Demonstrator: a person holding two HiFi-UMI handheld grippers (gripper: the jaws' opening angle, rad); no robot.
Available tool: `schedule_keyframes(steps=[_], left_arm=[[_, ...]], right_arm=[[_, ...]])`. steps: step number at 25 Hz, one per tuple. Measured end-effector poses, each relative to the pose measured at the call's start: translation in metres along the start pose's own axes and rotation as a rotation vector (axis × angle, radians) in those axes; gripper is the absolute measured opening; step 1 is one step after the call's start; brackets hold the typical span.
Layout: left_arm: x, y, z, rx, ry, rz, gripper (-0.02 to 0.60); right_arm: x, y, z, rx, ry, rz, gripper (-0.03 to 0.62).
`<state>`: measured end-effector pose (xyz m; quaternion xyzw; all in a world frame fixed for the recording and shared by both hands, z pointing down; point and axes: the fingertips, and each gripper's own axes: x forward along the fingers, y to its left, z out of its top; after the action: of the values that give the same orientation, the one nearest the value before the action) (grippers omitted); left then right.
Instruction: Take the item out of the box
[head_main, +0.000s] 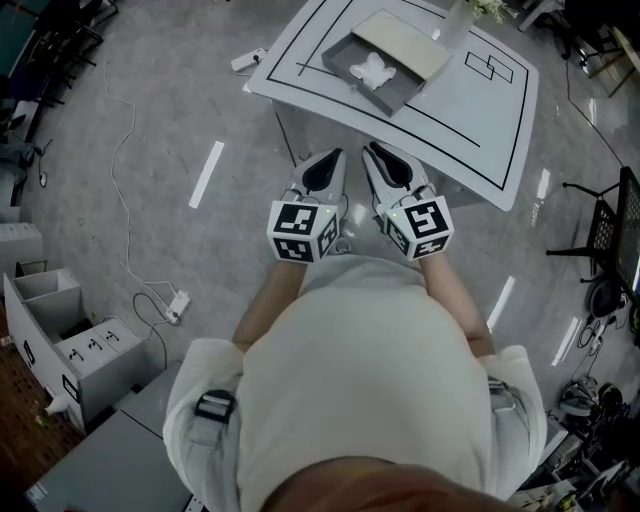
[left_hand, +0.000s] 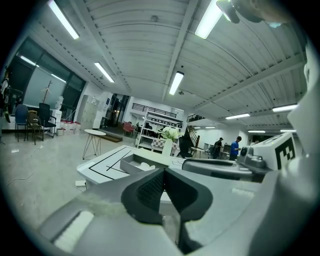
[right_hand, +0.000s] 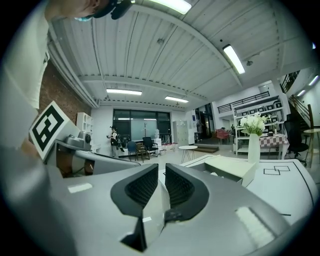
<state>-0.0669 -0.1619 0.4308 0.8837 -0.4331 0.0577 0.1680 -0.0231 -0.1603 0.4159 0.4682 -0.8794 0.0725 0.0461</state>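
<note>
An open grey box (head_main: 343, 50) sits on the white table (head_main: 470, 130) with black lines, and its pale lid (head_main: 405, 45) leans along its far side. A white crumpled item (head_main: 372, 70) lies inside the box. My left gripper (head_main: 333, 155) is held near the person's chest, short of the table's near edge, with its jaws shut on nothing. Beside it, my right gripper (head_main: 372, 148) has a narrow gap between its pads, with nothing in it. The left gripper view shows the shut left gripper (left_hand: 163, 175), with the box (left_hand: 131, 162) and item (left_hand: 145, 165) ahead. In the right gripper view the right gripper (right_hand: 161, 172) faces the box (right_hand: 227, 170).
A vase of white flowers (head_main: 458, 20) stands on the table behind the box. On the floor at left lie a power strip with cable (head_main: 178, 303) and grey storage boxes (head_main: 70, 345). A black chair (head_main: 605, 230) stands at right. People stand far off (left_hand: 234, 147).
</note>
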Motion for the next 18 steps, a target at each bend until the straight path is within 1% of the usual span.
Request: schedule_keyframes(steps=[5, 10, 18], left_arm=[[0.005, 0.014, 0.002, -0.010, 0.004, -0.010, 0.000], [0.013, 0.018, 0.002, -0.021, 0.010, -0.021, 0.000], [0.040, 0.027, 0.004, -0.018, 0.020, -0.009, 0.000]], right_arm=[[0.010, -0.010, 0.003, 0.001, 0.006, -0.048, -0.012], [0.016, -0.022, 0.004, 0.009, 0.015, -0.075, -0.012], [0.036, -0.051, -0.002, 0.009, 0.038, -0.069, -0.012]])
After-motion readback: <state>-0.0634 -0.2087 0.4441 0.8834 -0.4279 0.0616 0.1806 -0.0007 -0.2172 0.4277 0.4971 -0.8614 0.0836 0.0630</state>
